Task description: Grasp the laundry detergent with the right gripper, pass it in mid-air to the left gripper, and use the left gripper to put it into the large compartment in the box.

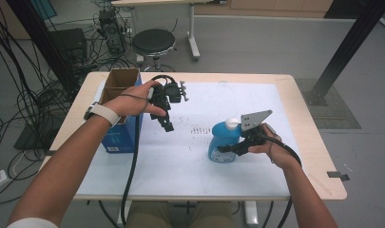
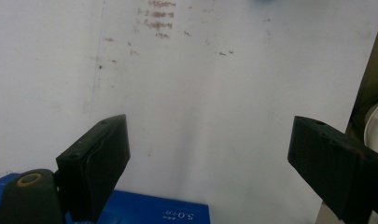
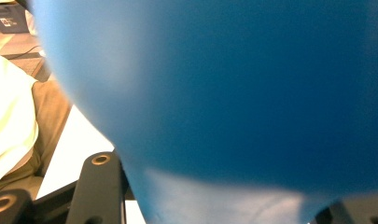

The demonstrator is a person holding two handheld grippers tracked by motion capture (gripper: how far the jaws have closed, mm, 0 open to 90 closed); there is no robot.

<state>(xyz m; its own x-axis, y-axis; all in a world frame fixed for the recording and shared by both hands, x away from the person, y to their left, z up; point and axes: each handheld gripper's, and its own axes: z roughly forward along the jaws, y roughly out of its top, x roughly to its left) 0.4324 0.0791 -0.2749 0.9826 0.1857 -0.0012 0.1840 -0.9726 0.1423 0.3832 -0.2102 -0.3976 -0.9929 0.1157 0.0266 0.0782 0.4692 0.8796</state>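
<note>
A blue plastic bottle with a white cap stands on the white table mat, right of centre. My right gripper reaches in from the right and is shut on the bottle's lower body. In the right gripper view the bottle is very close, with one black finger beside it at the lower left. My left gripper hangs above the mat at the left, pointing down, open. In the left gripper view its jaws stand wide apart with nothing between them.
A blue carton with an open cardboard top stands at the table's left, just beside my left hand; its edge lies under the left jaws. Faint brown marks dot the mat. A stool and cables lie beyond the far edge.
</note>
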